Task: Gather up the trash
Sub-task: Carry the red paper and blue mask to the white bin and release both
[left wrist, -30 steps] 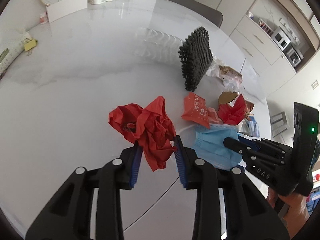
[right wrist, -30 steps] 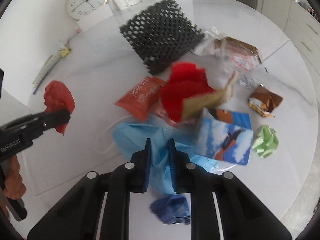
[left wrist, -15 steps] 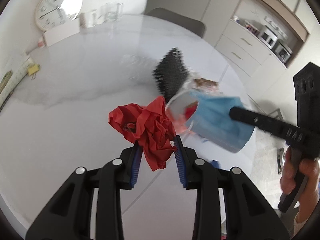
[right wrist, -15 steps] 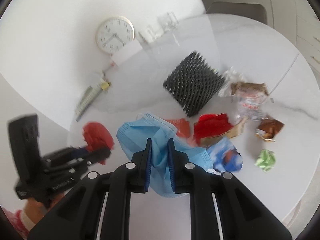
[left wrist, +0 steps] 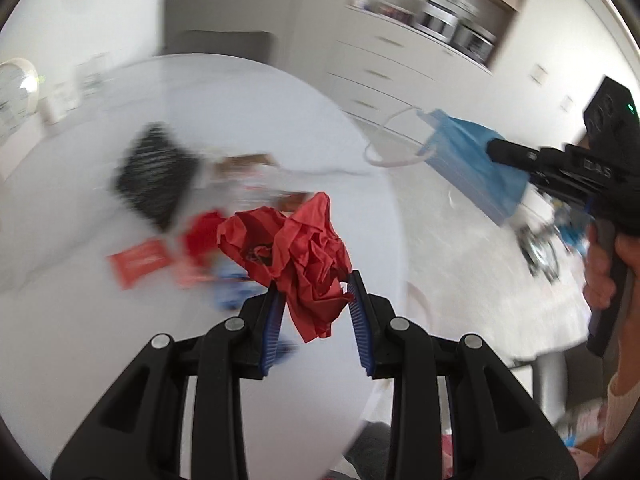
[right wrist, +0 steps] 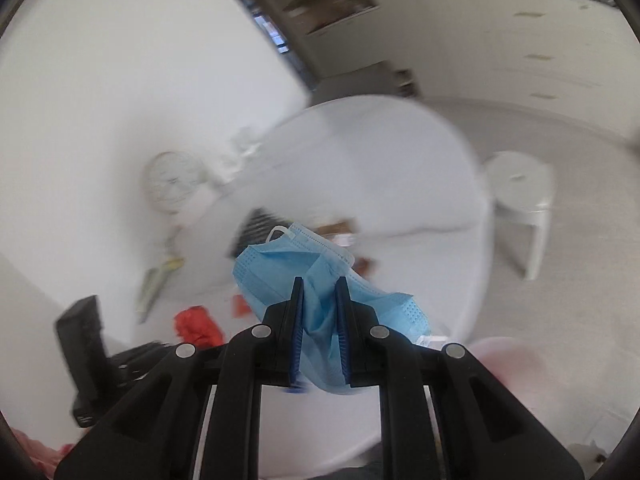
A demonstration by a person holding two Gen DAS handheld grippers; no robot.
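Left gripper (left wrist: 314, 294): clamped on red paper (left wrist: 298, 256), bulging toward 12 o'clock | Right gripper (right wrist: 319, 300): clamped on mask (right wrist: 320, 280), spilling toward 11 o'clock

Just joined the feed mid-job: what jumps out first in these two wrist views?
The crumpled red paper wad pinched in the left gripper fills the middle of the left wrist view, lifted above the round white table. Off to its right, the pale blue surgical face mask hangs from the right gripper, ear loop dangling over the floor. Everything behind is motion-blurred, including a black mesh sleeve left on the table.
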